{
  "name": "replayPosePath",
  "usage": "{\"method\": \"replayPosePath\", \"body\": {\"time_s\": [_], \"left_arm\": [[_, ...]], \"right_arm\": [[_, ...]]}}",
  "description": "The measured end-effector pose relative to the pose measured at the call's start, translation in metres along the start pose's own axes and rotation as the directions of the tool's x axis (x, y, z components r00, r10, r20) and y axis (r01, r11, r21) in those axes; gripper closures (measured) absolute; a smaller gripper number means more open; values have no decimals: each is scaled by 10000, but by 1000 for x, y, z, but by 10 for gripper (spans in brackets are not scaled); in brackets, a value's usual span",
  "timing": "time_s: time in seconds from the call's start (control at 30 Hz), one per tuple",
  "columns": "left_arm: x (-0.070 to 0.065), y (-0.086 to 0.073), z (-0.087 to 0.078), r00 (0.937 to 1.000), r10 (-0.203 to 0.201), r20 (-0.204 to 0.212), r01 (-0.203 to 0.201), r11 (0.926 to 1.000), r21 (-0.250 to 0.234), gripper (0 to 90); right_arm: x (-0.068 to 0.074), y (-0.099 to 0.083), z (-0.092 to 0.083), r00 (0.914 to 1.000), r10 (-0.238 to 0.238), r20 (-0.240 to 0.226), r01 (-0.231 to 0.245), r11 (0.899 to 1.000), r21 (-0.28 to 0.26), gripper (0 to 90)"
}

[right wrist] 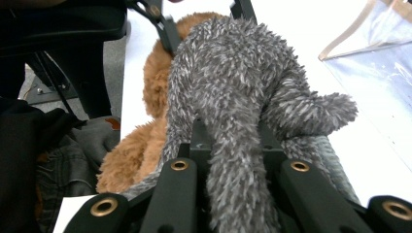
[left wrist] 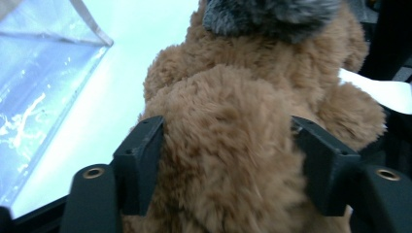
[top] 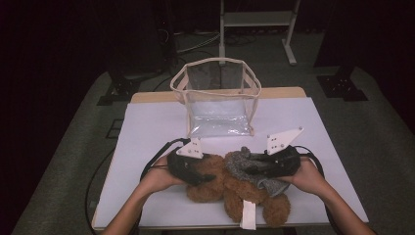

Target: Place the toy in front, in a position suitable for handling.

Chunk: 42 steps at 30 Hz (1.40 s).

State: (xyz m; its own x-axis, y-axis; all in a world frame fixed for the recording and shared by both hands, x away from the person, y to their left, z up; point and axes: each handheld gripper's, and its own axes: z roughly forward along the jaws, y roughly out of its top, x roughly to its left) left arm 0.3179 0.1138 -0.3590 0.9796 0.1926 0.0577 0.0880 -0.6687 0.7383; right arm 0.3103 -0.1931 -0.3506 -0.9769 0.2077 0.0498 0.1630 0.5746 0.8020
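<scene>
Near the tabletop's front edge, the left gripper (top: pixel 208 177) straddles the fluffy brown plush bear (top: pixel 215 183), jaws loosened; the right gripper (top: pixel 252 169) clamps the bear's grey fuzzy knitted garment (top: pixel 244 164).

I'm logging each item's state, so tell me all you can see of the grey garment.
The grey garment is fuzzy, long-piled knit with a sleeve-like end sticking out sideways. It lies draped over the brown teddy bear at the table's near edge. The right gripper is shut on a fold of it.

Left hand-held gripper (top: pixel 208 177) agape — right (top: pixel 244 169) clamped
</scene>
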Motion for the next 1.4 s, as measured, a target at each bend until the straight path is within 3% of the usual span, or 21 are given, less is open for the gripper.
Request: {"method": "replayPosePath", "body": {"time_s": [0.1,0.13,0.23,0.33,0.37,0.6,0.77,0.97,1.0,1.07,1.13,1.33,1.4], "left_arm": [[0,-5,-10,9999,111,-89,-113,9998,-142,262],[0,-11,-15,9998,154,-139,-152,9998,95,219],[1,-21,-15,10000,-71,-44,72,9998,179,218],[1,-30,-7,9998,-217,24,216,9995,228,254],[2,-32,0,9992,-302,268,297,9994,173,314],[-2,-23,18,9980,-397,491,410,9989,-240,353],[-5,-12,33,9977,-437,523,460,9980,-425,357],[-6,-2,39,9988,-338,347,349,9988,-339,357],[-6,2,42,9990,-287,328,296,9991,-289,357],[-7,3,44,9992,-256,319,265,9993,-269,357],[-6,5,46,9994,-250,252,257,9993,-287,355],[0,-3,39,9992,-402,78,406,9979,-499,346],[1,-3,38,9992,-372,140,378,9982,-471,391]], "right_arm": [[-2,-7,-2,9998,34,183,-33,10000,-57,752],[-4,-10,-5,9997,109,220,-107,9999,-77,752],[-7,-13,-8,9992,278,293,-273,9995,-158,752],[-12,-17,-12,9985,444,309,-436,9987,-247,752],[-15,-17,-13,9984,472,313,-467,9987,-180,752],[-27,-15,-18,9972,293,687,-320,9988,384,751],[-37,-15,-27,9940,399,1017,-474,9962,729,751],[-25,-1,-18,9970,-76,770,26,9979,648,751],[-18,7,-9,9982,-341,486,311,9976,611,750],[-13,10,-4,9980,-474,417,447,9971,622,750],[-4,16,4,9951,-918,376,887,9932,753,750],[-9,1,-5,9943,-742,771,661,9925,1028,752],[-11,-2,-9,9945,-590,864,508,9943,937,752]]}}
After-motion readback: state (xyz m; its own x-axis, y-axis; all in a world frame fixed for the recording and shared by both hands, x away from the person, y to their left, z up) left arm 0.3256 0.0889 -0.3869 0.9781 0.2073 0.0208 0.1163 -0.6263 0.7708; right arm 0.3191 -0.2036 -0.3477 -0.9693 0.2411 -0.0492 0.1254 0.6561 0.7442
